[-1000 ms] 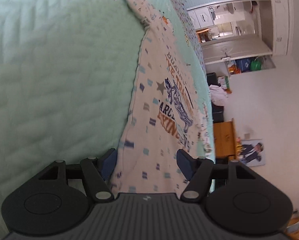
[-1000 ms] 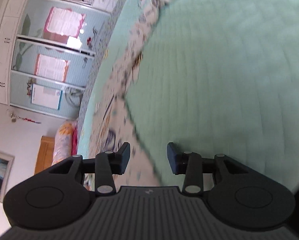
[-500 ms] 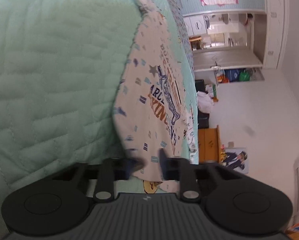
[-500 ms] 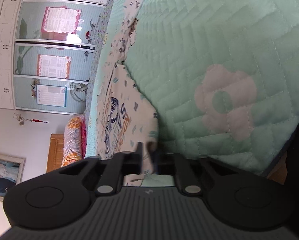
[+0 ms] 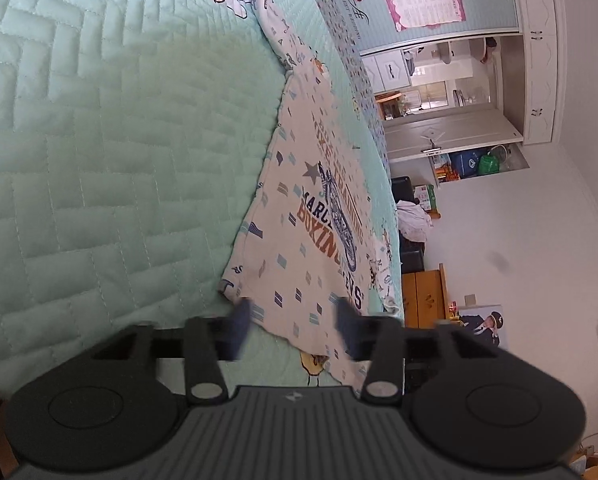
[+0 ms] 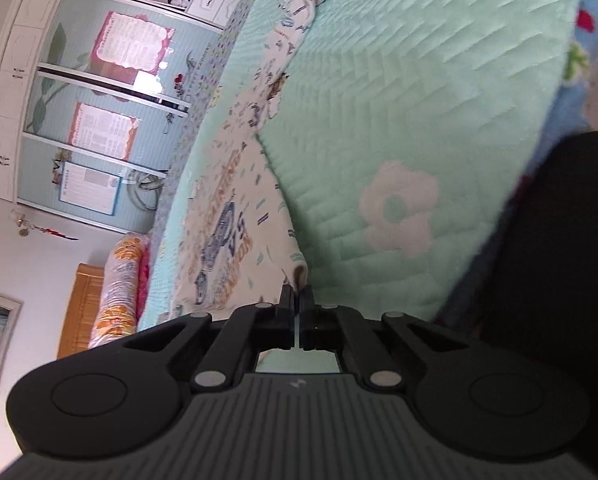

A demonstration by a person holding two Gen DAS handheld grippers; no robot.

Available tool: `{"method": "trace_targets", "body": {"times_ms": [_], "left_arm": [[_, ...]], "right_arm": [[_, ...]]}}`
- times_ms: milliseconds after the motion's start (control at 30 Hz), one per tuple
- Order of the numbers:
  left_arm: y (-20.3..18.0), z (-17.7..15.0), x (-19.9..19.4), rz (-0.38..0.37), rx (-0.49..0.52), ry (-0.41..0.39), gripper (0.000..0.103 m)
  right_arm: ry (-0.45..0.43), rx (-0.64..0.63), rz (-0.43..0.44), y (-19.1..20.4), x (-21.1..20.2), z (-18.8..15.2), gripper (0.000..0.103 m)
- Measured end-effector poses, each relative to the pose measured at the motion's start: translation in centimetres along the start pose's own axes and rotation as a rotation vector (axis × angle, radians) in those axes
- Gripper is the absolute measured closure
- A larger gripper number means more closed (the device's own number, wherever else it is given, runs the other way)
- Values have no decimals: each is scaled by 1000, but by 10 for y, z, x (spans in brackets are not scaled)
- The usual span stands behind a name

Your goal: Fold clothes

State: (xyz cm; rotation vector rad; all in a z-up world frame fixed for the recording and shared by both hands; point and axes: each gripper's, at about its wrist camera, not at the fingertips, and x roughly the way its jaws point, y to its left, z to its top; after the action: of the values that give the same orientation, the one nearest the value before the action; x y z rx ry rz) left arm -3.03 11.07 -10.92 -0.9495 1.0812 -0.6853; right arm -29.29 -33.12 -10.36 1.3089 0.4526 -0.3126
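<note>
A cream printed T-shirt [image 5: 311,208] with a boxing graphic lies flat along the edge of a mint green quilted bed [image 5: 99,140]. My left gripper [image 5: 293,322] is open, its blue-padded fingers [image 5: 239,320] straddling the shirt's near hem without pinching it. In the right wrist view the same T-shirt [image 6: 235,232] runs away from me, and my right gripper [image 6: 297,300] is shut on its near corner, which stands up slightly off the bed cover [image 6: 399,100].
More patterned clothing [image 5: 267,12] lies crumpled at the far end of the bed [image 6: 299,8]. A wardrobe [image 6: 99,100], a door [image 5: 439,136] and a wooden cabinet [image 5: 423,292] line the room beyond. A dark shape [image 6: 559,260] blocks the right side.
The left gripper closed on the hem half a second ago and has since opened again, letting it go. The right gripper shut on the shirt corner and still holds it.
</note>
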Motion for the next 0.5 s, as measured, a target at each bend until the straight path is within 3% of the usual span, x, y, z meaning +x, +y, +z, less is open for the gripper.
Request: {"method": "trace_targets", "body": {"times_ms": [133,267,400,500], "left_arm": [[4,16,14,36,-41,4,41],[9,25,23,36,-108,11,41],[9,21,15,48,-141,17,41],[5,17,0,73,-95,0,41]], "right_arm": [[-27,-2,8,5,-9,1,97],[-68,-109,23,29,-12,-2,73],[-30,-147,46,41,-2,-6,72],[-6,-144,50,39,2,-9,72]]}}
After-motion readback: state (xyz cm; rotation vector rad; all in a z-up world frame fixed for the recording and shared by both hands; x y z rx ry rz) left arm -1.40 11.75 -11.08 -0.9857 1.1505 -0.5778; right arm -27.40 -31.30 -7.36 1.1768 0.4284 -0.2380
